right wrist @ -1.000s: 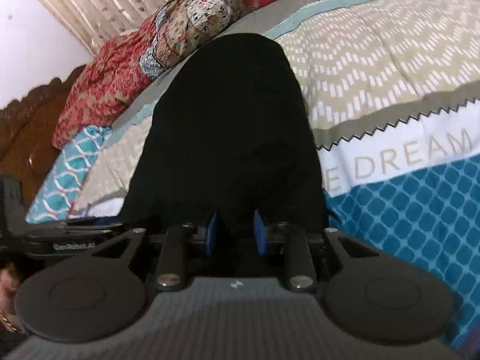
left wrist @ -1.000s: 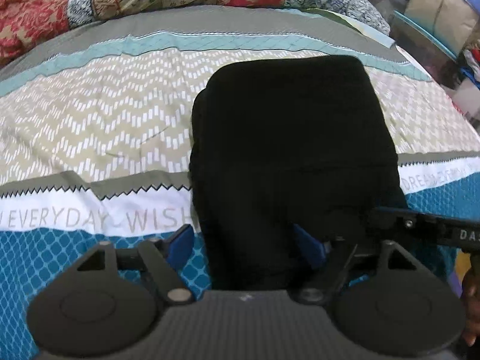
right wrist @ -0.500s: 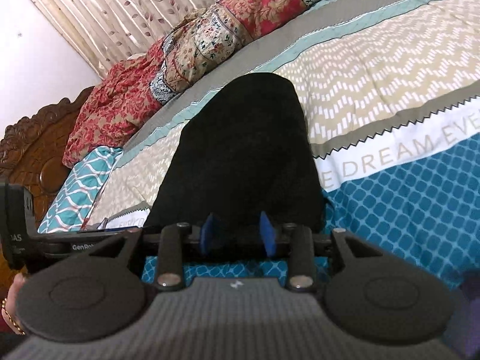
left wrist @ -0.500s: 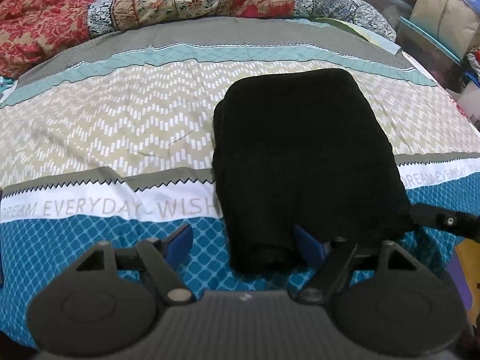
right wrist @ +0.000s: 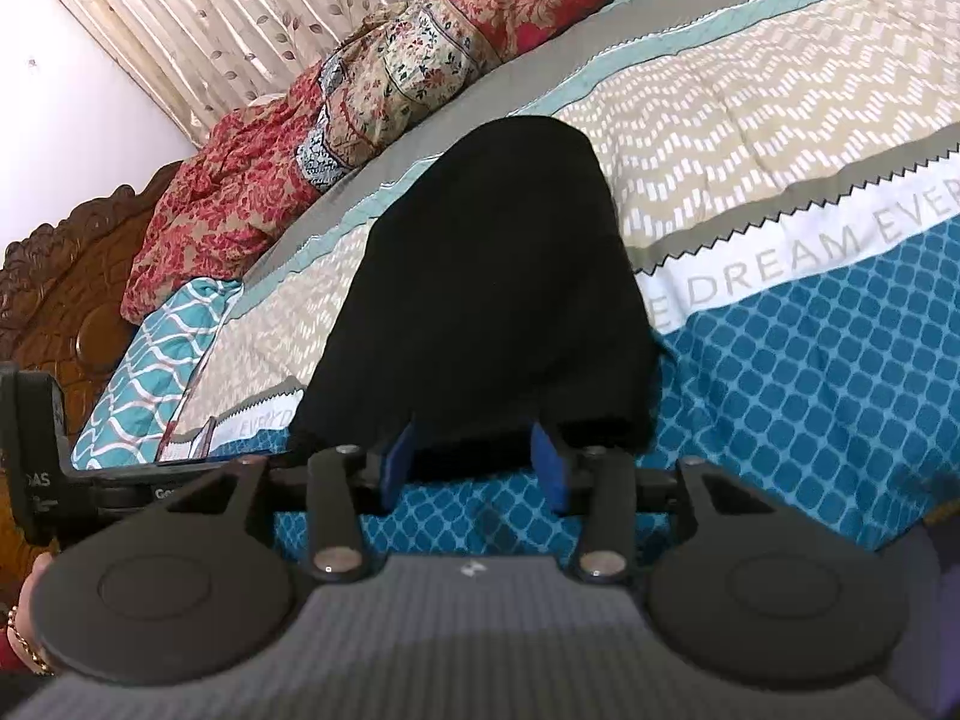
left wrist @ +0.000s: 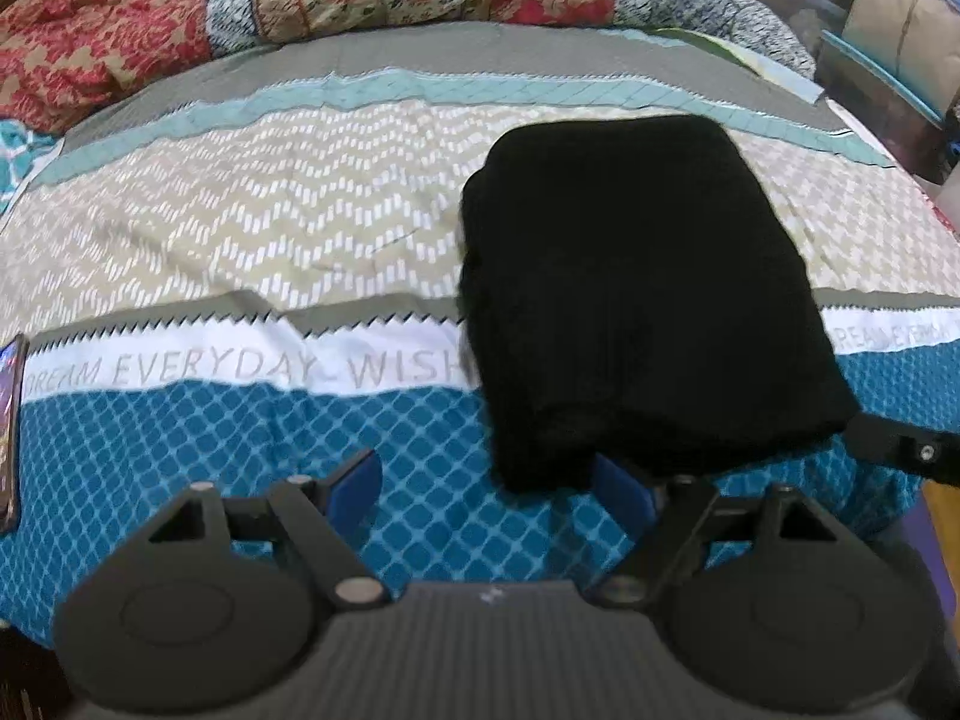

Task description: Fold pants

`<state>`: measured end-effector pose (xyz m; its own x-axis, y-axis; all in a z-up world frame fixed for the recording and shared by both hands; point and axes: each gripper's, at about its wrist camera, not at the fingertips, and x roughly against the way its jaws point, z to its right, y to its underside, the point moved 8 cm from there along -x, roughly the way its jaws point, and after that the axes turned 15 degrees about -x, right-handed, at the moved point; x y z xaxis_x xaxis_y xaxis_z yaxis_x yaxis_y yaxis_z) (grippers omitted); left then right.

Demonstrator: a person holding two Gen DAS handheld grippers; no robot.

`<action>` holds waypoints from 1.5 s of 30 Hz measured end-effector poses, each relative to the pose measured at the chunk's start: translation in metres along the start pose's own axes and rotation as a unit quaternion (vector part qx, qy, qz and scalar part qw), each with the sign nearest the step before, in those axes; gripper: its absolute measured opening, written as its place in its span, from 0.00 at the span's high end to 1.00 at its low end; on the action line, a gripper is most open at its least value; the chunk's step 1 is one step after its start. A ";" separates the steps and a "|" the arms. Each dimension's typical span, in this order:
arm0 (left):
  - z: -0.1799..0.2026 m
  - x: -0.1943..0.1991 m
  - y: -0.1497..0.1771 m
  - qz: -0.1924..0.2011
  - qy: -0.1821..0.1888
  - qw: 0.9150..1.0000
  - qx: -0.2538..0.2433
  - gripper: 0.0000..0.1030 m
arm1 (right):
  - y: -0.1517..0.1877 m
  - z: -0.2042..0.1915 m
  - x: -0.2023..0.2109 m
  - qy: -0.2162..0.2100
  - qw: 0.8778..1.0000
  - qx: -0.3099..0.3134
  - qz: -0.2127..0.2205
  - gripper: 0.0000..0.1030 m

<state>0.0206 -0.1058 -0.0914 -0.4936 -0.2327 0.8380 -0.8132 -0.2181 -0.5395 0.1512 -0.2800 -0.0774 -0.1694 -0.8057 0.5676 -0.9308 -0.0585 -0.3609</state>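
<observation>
Bed point(left wrist: 252, 438) w/ quilt reading "DREAM EVERYDAY WISH". Black pants point(left wrist: 636, 300), folded to a compact block, lie right of centre, long axis running away from both grippers. Left gripper point(left wrist: 489, 483) wide, empty, near edge just ahead. Right gripper point(right wrist: 474, 462) opening, nothing pinched, roughly as near.

Left gripper point(left wrist: 489, 483): dark grey ribbed body, two round black discs, black linkage arms with silver pivot screws, blue pads
Right gripper point(right wrist: 474, 462): same dark build, blue pads on black fingers, small white mark on the ribbed top
Side of left gripper: white lettering, partly cut off
Wrist point(right wrist: 27, 642): gold bead bracelet, red sleeve edge
</observation>
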 end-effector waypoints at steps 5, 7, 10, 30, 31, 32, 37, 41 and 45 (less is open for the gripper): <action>-0.010 -0.001 0.009 -0.007 -0.010 1.000 0.012 0.23 | 0.003 -0.005 -0.002 -0.002 1.000 0.003 0.000 0.49; -0.014 -0.002 0.012 -0.010 -0.013 1.000 0.017 0.23 | 0.002 -0.008 0.000 -0.007 1.000 0.006 0.003 0.48; -0.018 -0.003 0.014 -0.014 -0.014 1.000 0.019 0.23 | -0.003 -0.015 0.004 -0.015 1.000 0.013 0.019 0.48; -0.047 -0.006 0.004 -0.018 -0.052 0.998 0.031 0.05 | -0.045 0.011 0.012 -0.008 0.998 -0.037 0.057 0.29; -0.048 -0.007 0.004 -0.020 -0.055 0.998 0.032 0.04 | -0.045 0.010 0.012 -0.010 0.998 -0.037 0.055 0.29; -0.049 -0.008 0.005 -0.022 -0.057 0.998 0.033 0.04 | -0.043 0.008 0.011 -0.011 0.998 -0.033 0.053 0.29; -0.053 -0.011 0.005 -0.029 -0.063 0.997 0.040 0.02 | -0.041 0.003 0.008 0.000 0.998 -0.008 0.057 0.27; -0.057 -0.008 -0.001 -0.014 -0.035 0.998 0.051 0.00 | -0.046 0.008 0.008 -0.002 0.998 -0.017 0.061 0.24; -0.054 0.001 -0.024 0.027 0.030 0.998 0.057 0.00 | -0.061 0.014 0.008 -0.012 0.998 -0.019 0.067 0.16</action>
<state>0.0227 -0.0497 -0.0734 -0.5560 -0.1909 0.8090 -0.7461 -0.3143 -0.5870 0.2114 -0.2910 -0.0612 -0.2858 -0.8185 0.4983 -0.9120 0.0727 -0.4037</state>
